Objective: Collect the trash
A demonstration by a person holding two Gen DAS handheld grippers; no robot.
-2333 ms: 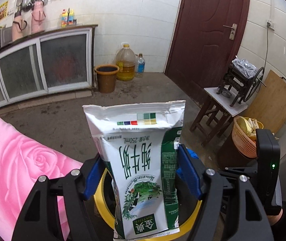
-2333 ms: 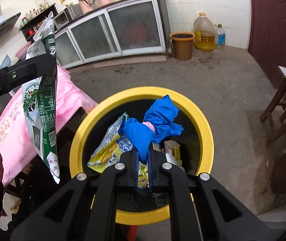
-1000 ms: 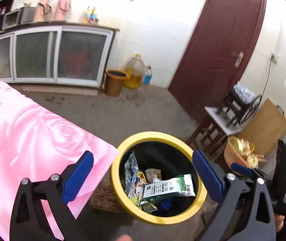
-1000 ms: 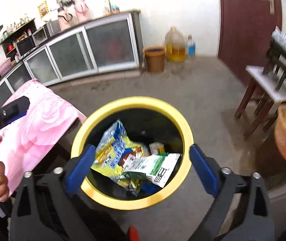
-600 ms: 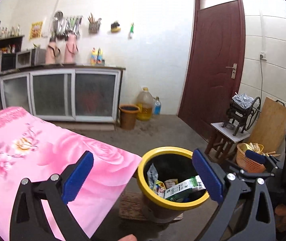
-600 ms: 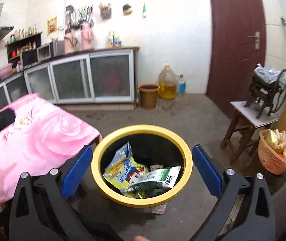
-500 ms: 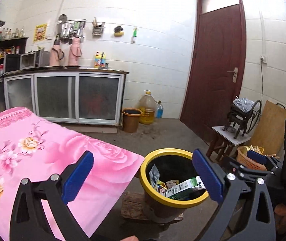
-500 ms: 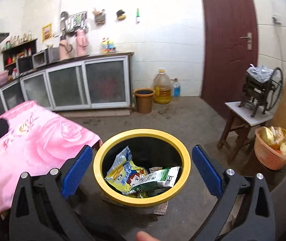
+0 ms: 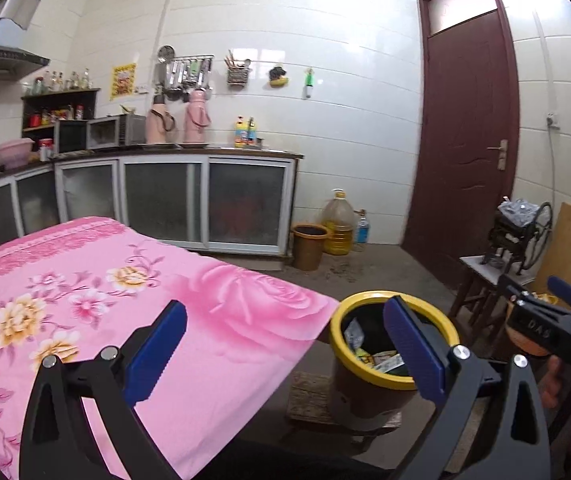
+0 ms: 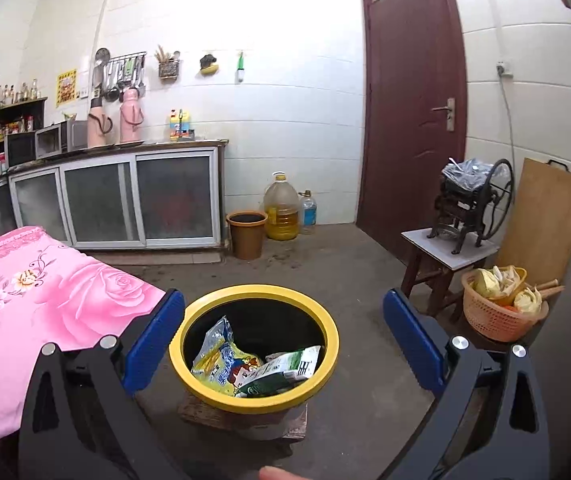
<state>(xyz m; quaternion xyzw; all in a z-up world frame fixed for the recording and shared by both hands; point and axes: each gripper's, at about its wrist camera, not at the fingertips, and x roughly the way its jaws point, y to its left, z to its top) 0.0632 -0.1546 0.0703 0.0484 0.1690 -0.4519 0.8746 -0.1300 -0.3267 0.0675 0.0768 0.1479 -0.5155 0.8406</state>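
A yellow-rimmed black trash bin stands on the floor beside the table; it also shows in the left wrist view. Inside lie a yellow and blue snack bag and a white and green milk carton. My right gripper is open and empty, held back from the bin, which sits between its fingers in the view. My left gripper is open and empty over the pink flowered tablecloth, left of the bin. The right gripper's body shows at the right edge of the left wrist view.
A stool with a cast-iron machine, an orange basket and a wooden board stand at the right. A brown bucket and an oil jug stand by the cabinets. A dark red door is behind.
The left gripper let the milk carton drop into the bin and the right let go of the blue wad. Both opened, then drew up and back; the left swung over the table.
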